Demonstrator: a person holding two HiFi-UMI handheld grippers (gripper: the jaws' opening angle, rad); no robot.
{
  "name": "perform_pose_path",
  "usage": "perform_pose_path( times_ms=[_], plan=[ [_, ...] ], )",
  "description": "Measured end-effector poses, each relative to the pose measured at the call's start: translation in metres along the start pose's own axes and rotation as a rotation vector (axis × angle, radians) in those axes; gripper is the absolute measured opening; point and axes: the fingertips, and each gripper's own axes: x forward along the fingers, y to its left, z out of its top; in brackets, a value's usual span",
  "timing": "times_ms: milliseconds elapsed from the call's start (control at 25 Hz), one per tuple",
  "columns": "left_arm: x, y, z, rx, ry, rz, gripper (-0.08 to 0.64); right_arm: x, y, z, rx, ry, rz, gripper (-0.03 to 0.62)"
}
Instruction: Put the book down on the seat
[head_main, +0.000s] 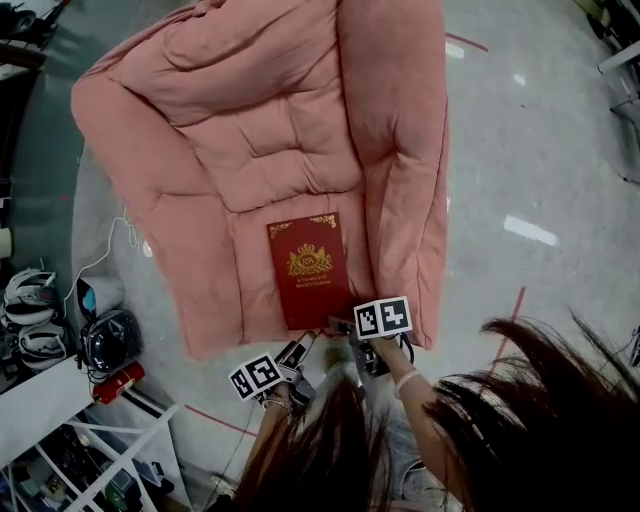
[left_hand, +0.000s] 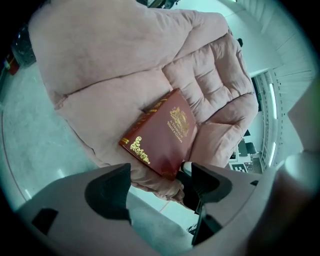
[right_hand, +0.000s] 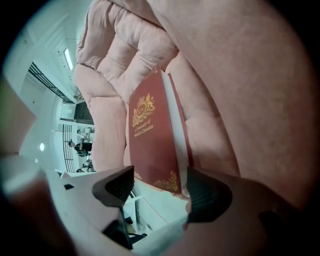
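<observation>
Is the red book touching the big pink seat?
Touching. In the head view the book lies flat on the seat; the left gripper view shows it resting there with no gap.

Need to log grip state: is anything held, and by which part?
Nothing held: left claw and right claw stand open; the book lies on the seat.
</observation>
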Motion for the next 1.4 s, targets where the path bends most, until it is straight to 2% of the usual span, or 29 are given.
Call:
perform_pose_path(
  times_ms=[240,400,560,800,960,1240,1280,1400],
  plan=[
    [-0.004,-0.017,0.001,0.04,0.021,-0.031,0.376,-0.009,0.004,0.001,0.023,-0.049,-0.033,0.337],
    [-0.018,-0.012,-0.01,0.098,0.044,0.001,0.268,-0.024,0.003,-0.011,0.038,-0.112,-0.055,0.337],
    [-0.035,-0.008,-0.023,0.149,0.077,0.005,0.262,-0.044,0.005,-0.022,0.063,-0.189,-0.074,0.337],
    [-0.065,0.002,-0.04,0.13,0.058,-0.025,0.215,-0.063,0.023,-0.051,0.037,-0.242,-0.091,0.333],
    [-0.085,0.002,-0.043,0.102,0.005,-0.064,0.167,-0.077,0.038,-0.068,-0.018,-0.285,-0.126,0.256],
    [-0.115,-0.002,-0.059,0.111,-0.06,-0.128,0.122,-0.1,0.06,-0.102,-0.043,-0.351,-0.134,0.256],
    [-0.118,-0.004,-0.06,0.101,-0.078,-0.142,0.098,-0.103,0.062,-0.106,-0.038,-0.365,-0.134,0.255],
    [-0.126,-0.009,-0.065,0.074,-0.119,-0.19,0.094,-0.109,0.063,-0.122,-0.018,-0.396,-0.133,0.256]
  ],
)
